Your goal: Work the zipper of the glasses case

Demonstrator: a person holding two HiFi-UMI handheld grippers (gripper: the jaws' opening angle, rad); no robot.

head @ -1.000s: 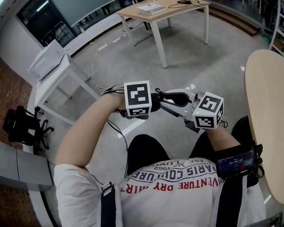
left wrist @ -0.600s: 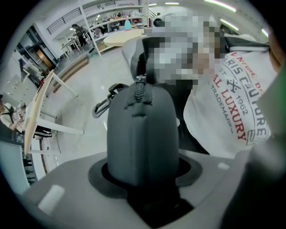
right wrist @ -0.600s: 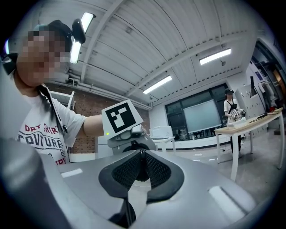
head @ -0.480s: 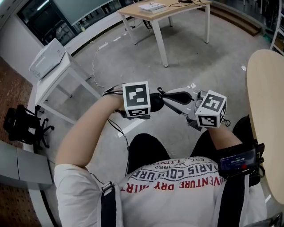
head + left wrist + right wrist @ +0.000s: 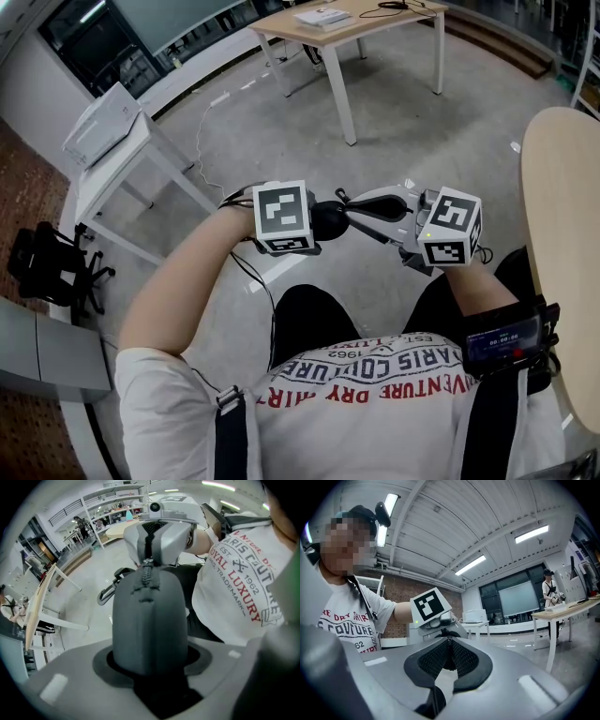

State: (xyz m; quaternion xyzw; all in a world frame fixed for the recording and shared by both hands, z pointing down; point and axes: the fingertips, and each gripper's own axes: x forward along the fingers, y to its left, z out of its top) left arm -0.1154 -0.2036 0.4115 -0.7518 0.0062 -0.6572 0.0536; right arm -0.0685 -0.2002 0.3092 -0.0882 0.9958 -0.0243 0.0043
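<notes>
Over your lap, your left gripper [image 5: 150, 657] clamps the dark grey glasses case [image 5: 149, 616] by one end, jaws pressed on both its sides. The zipper [image 5: 148, 581] runs up the case's ridge, facing the camera. Your right gripper [image 5: 449, 645] has just been closing. Its jaws are nearly together, pinching the zipper pull [image 5: 147, 563] at the case's far end.
</notes>
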